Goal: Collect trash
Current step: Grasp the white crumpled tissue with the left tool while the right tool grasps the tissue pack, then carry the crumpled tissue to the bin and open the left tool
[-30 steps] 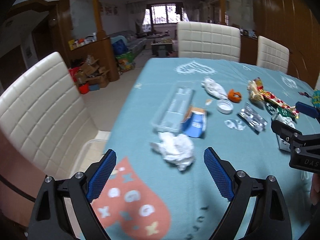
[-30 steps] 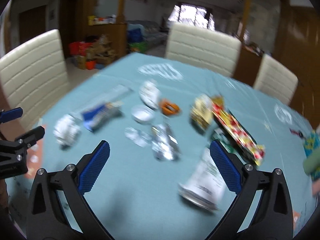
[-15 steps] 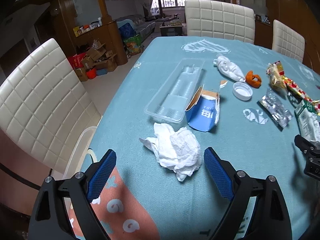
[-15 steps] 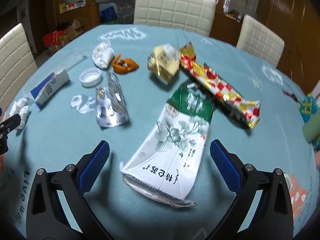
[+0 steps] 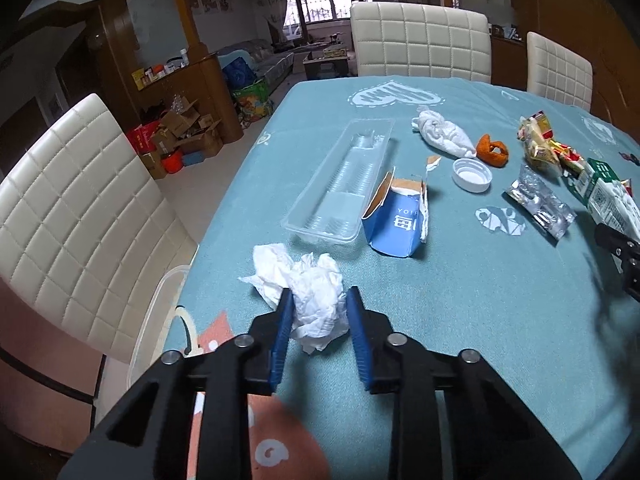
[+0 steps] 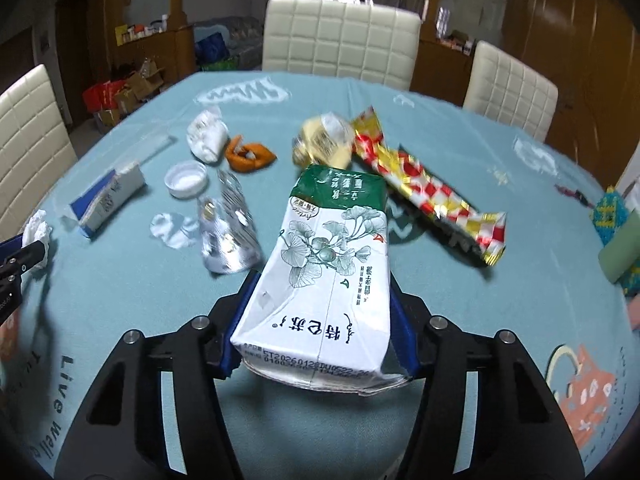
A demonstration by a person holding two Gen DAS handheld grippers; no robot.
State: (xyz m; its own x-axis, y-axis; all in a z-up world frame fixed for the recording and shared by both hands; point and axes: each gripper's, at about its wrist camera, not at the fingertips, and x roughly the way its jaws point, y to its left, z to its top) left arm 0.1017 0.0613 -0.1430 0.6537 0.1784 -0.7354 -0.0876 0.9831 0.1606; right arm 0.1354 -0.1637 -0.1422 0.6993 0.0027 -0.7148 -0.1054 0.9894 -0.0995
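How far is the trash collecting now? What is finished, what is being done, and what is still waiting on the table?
Nothing looks collected yet. In hand: the left tool has just closed on the crumpled tissue, and the right tool has just closed on the green-and-white carton. Still lying on the table: clear plastic tray, blue carton, white cap, orange peel, foil pack, red-and-gold wrapper.

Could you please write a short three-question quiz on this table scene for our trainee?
1. True or false: the left gripper is closed on the tissue.
2. What lies between the right gripper's jaws? A) carton B) cap C) foil pack
3. What clear item lies beside the blue box?

Key: 1 true; 2 A; 3 the tray.
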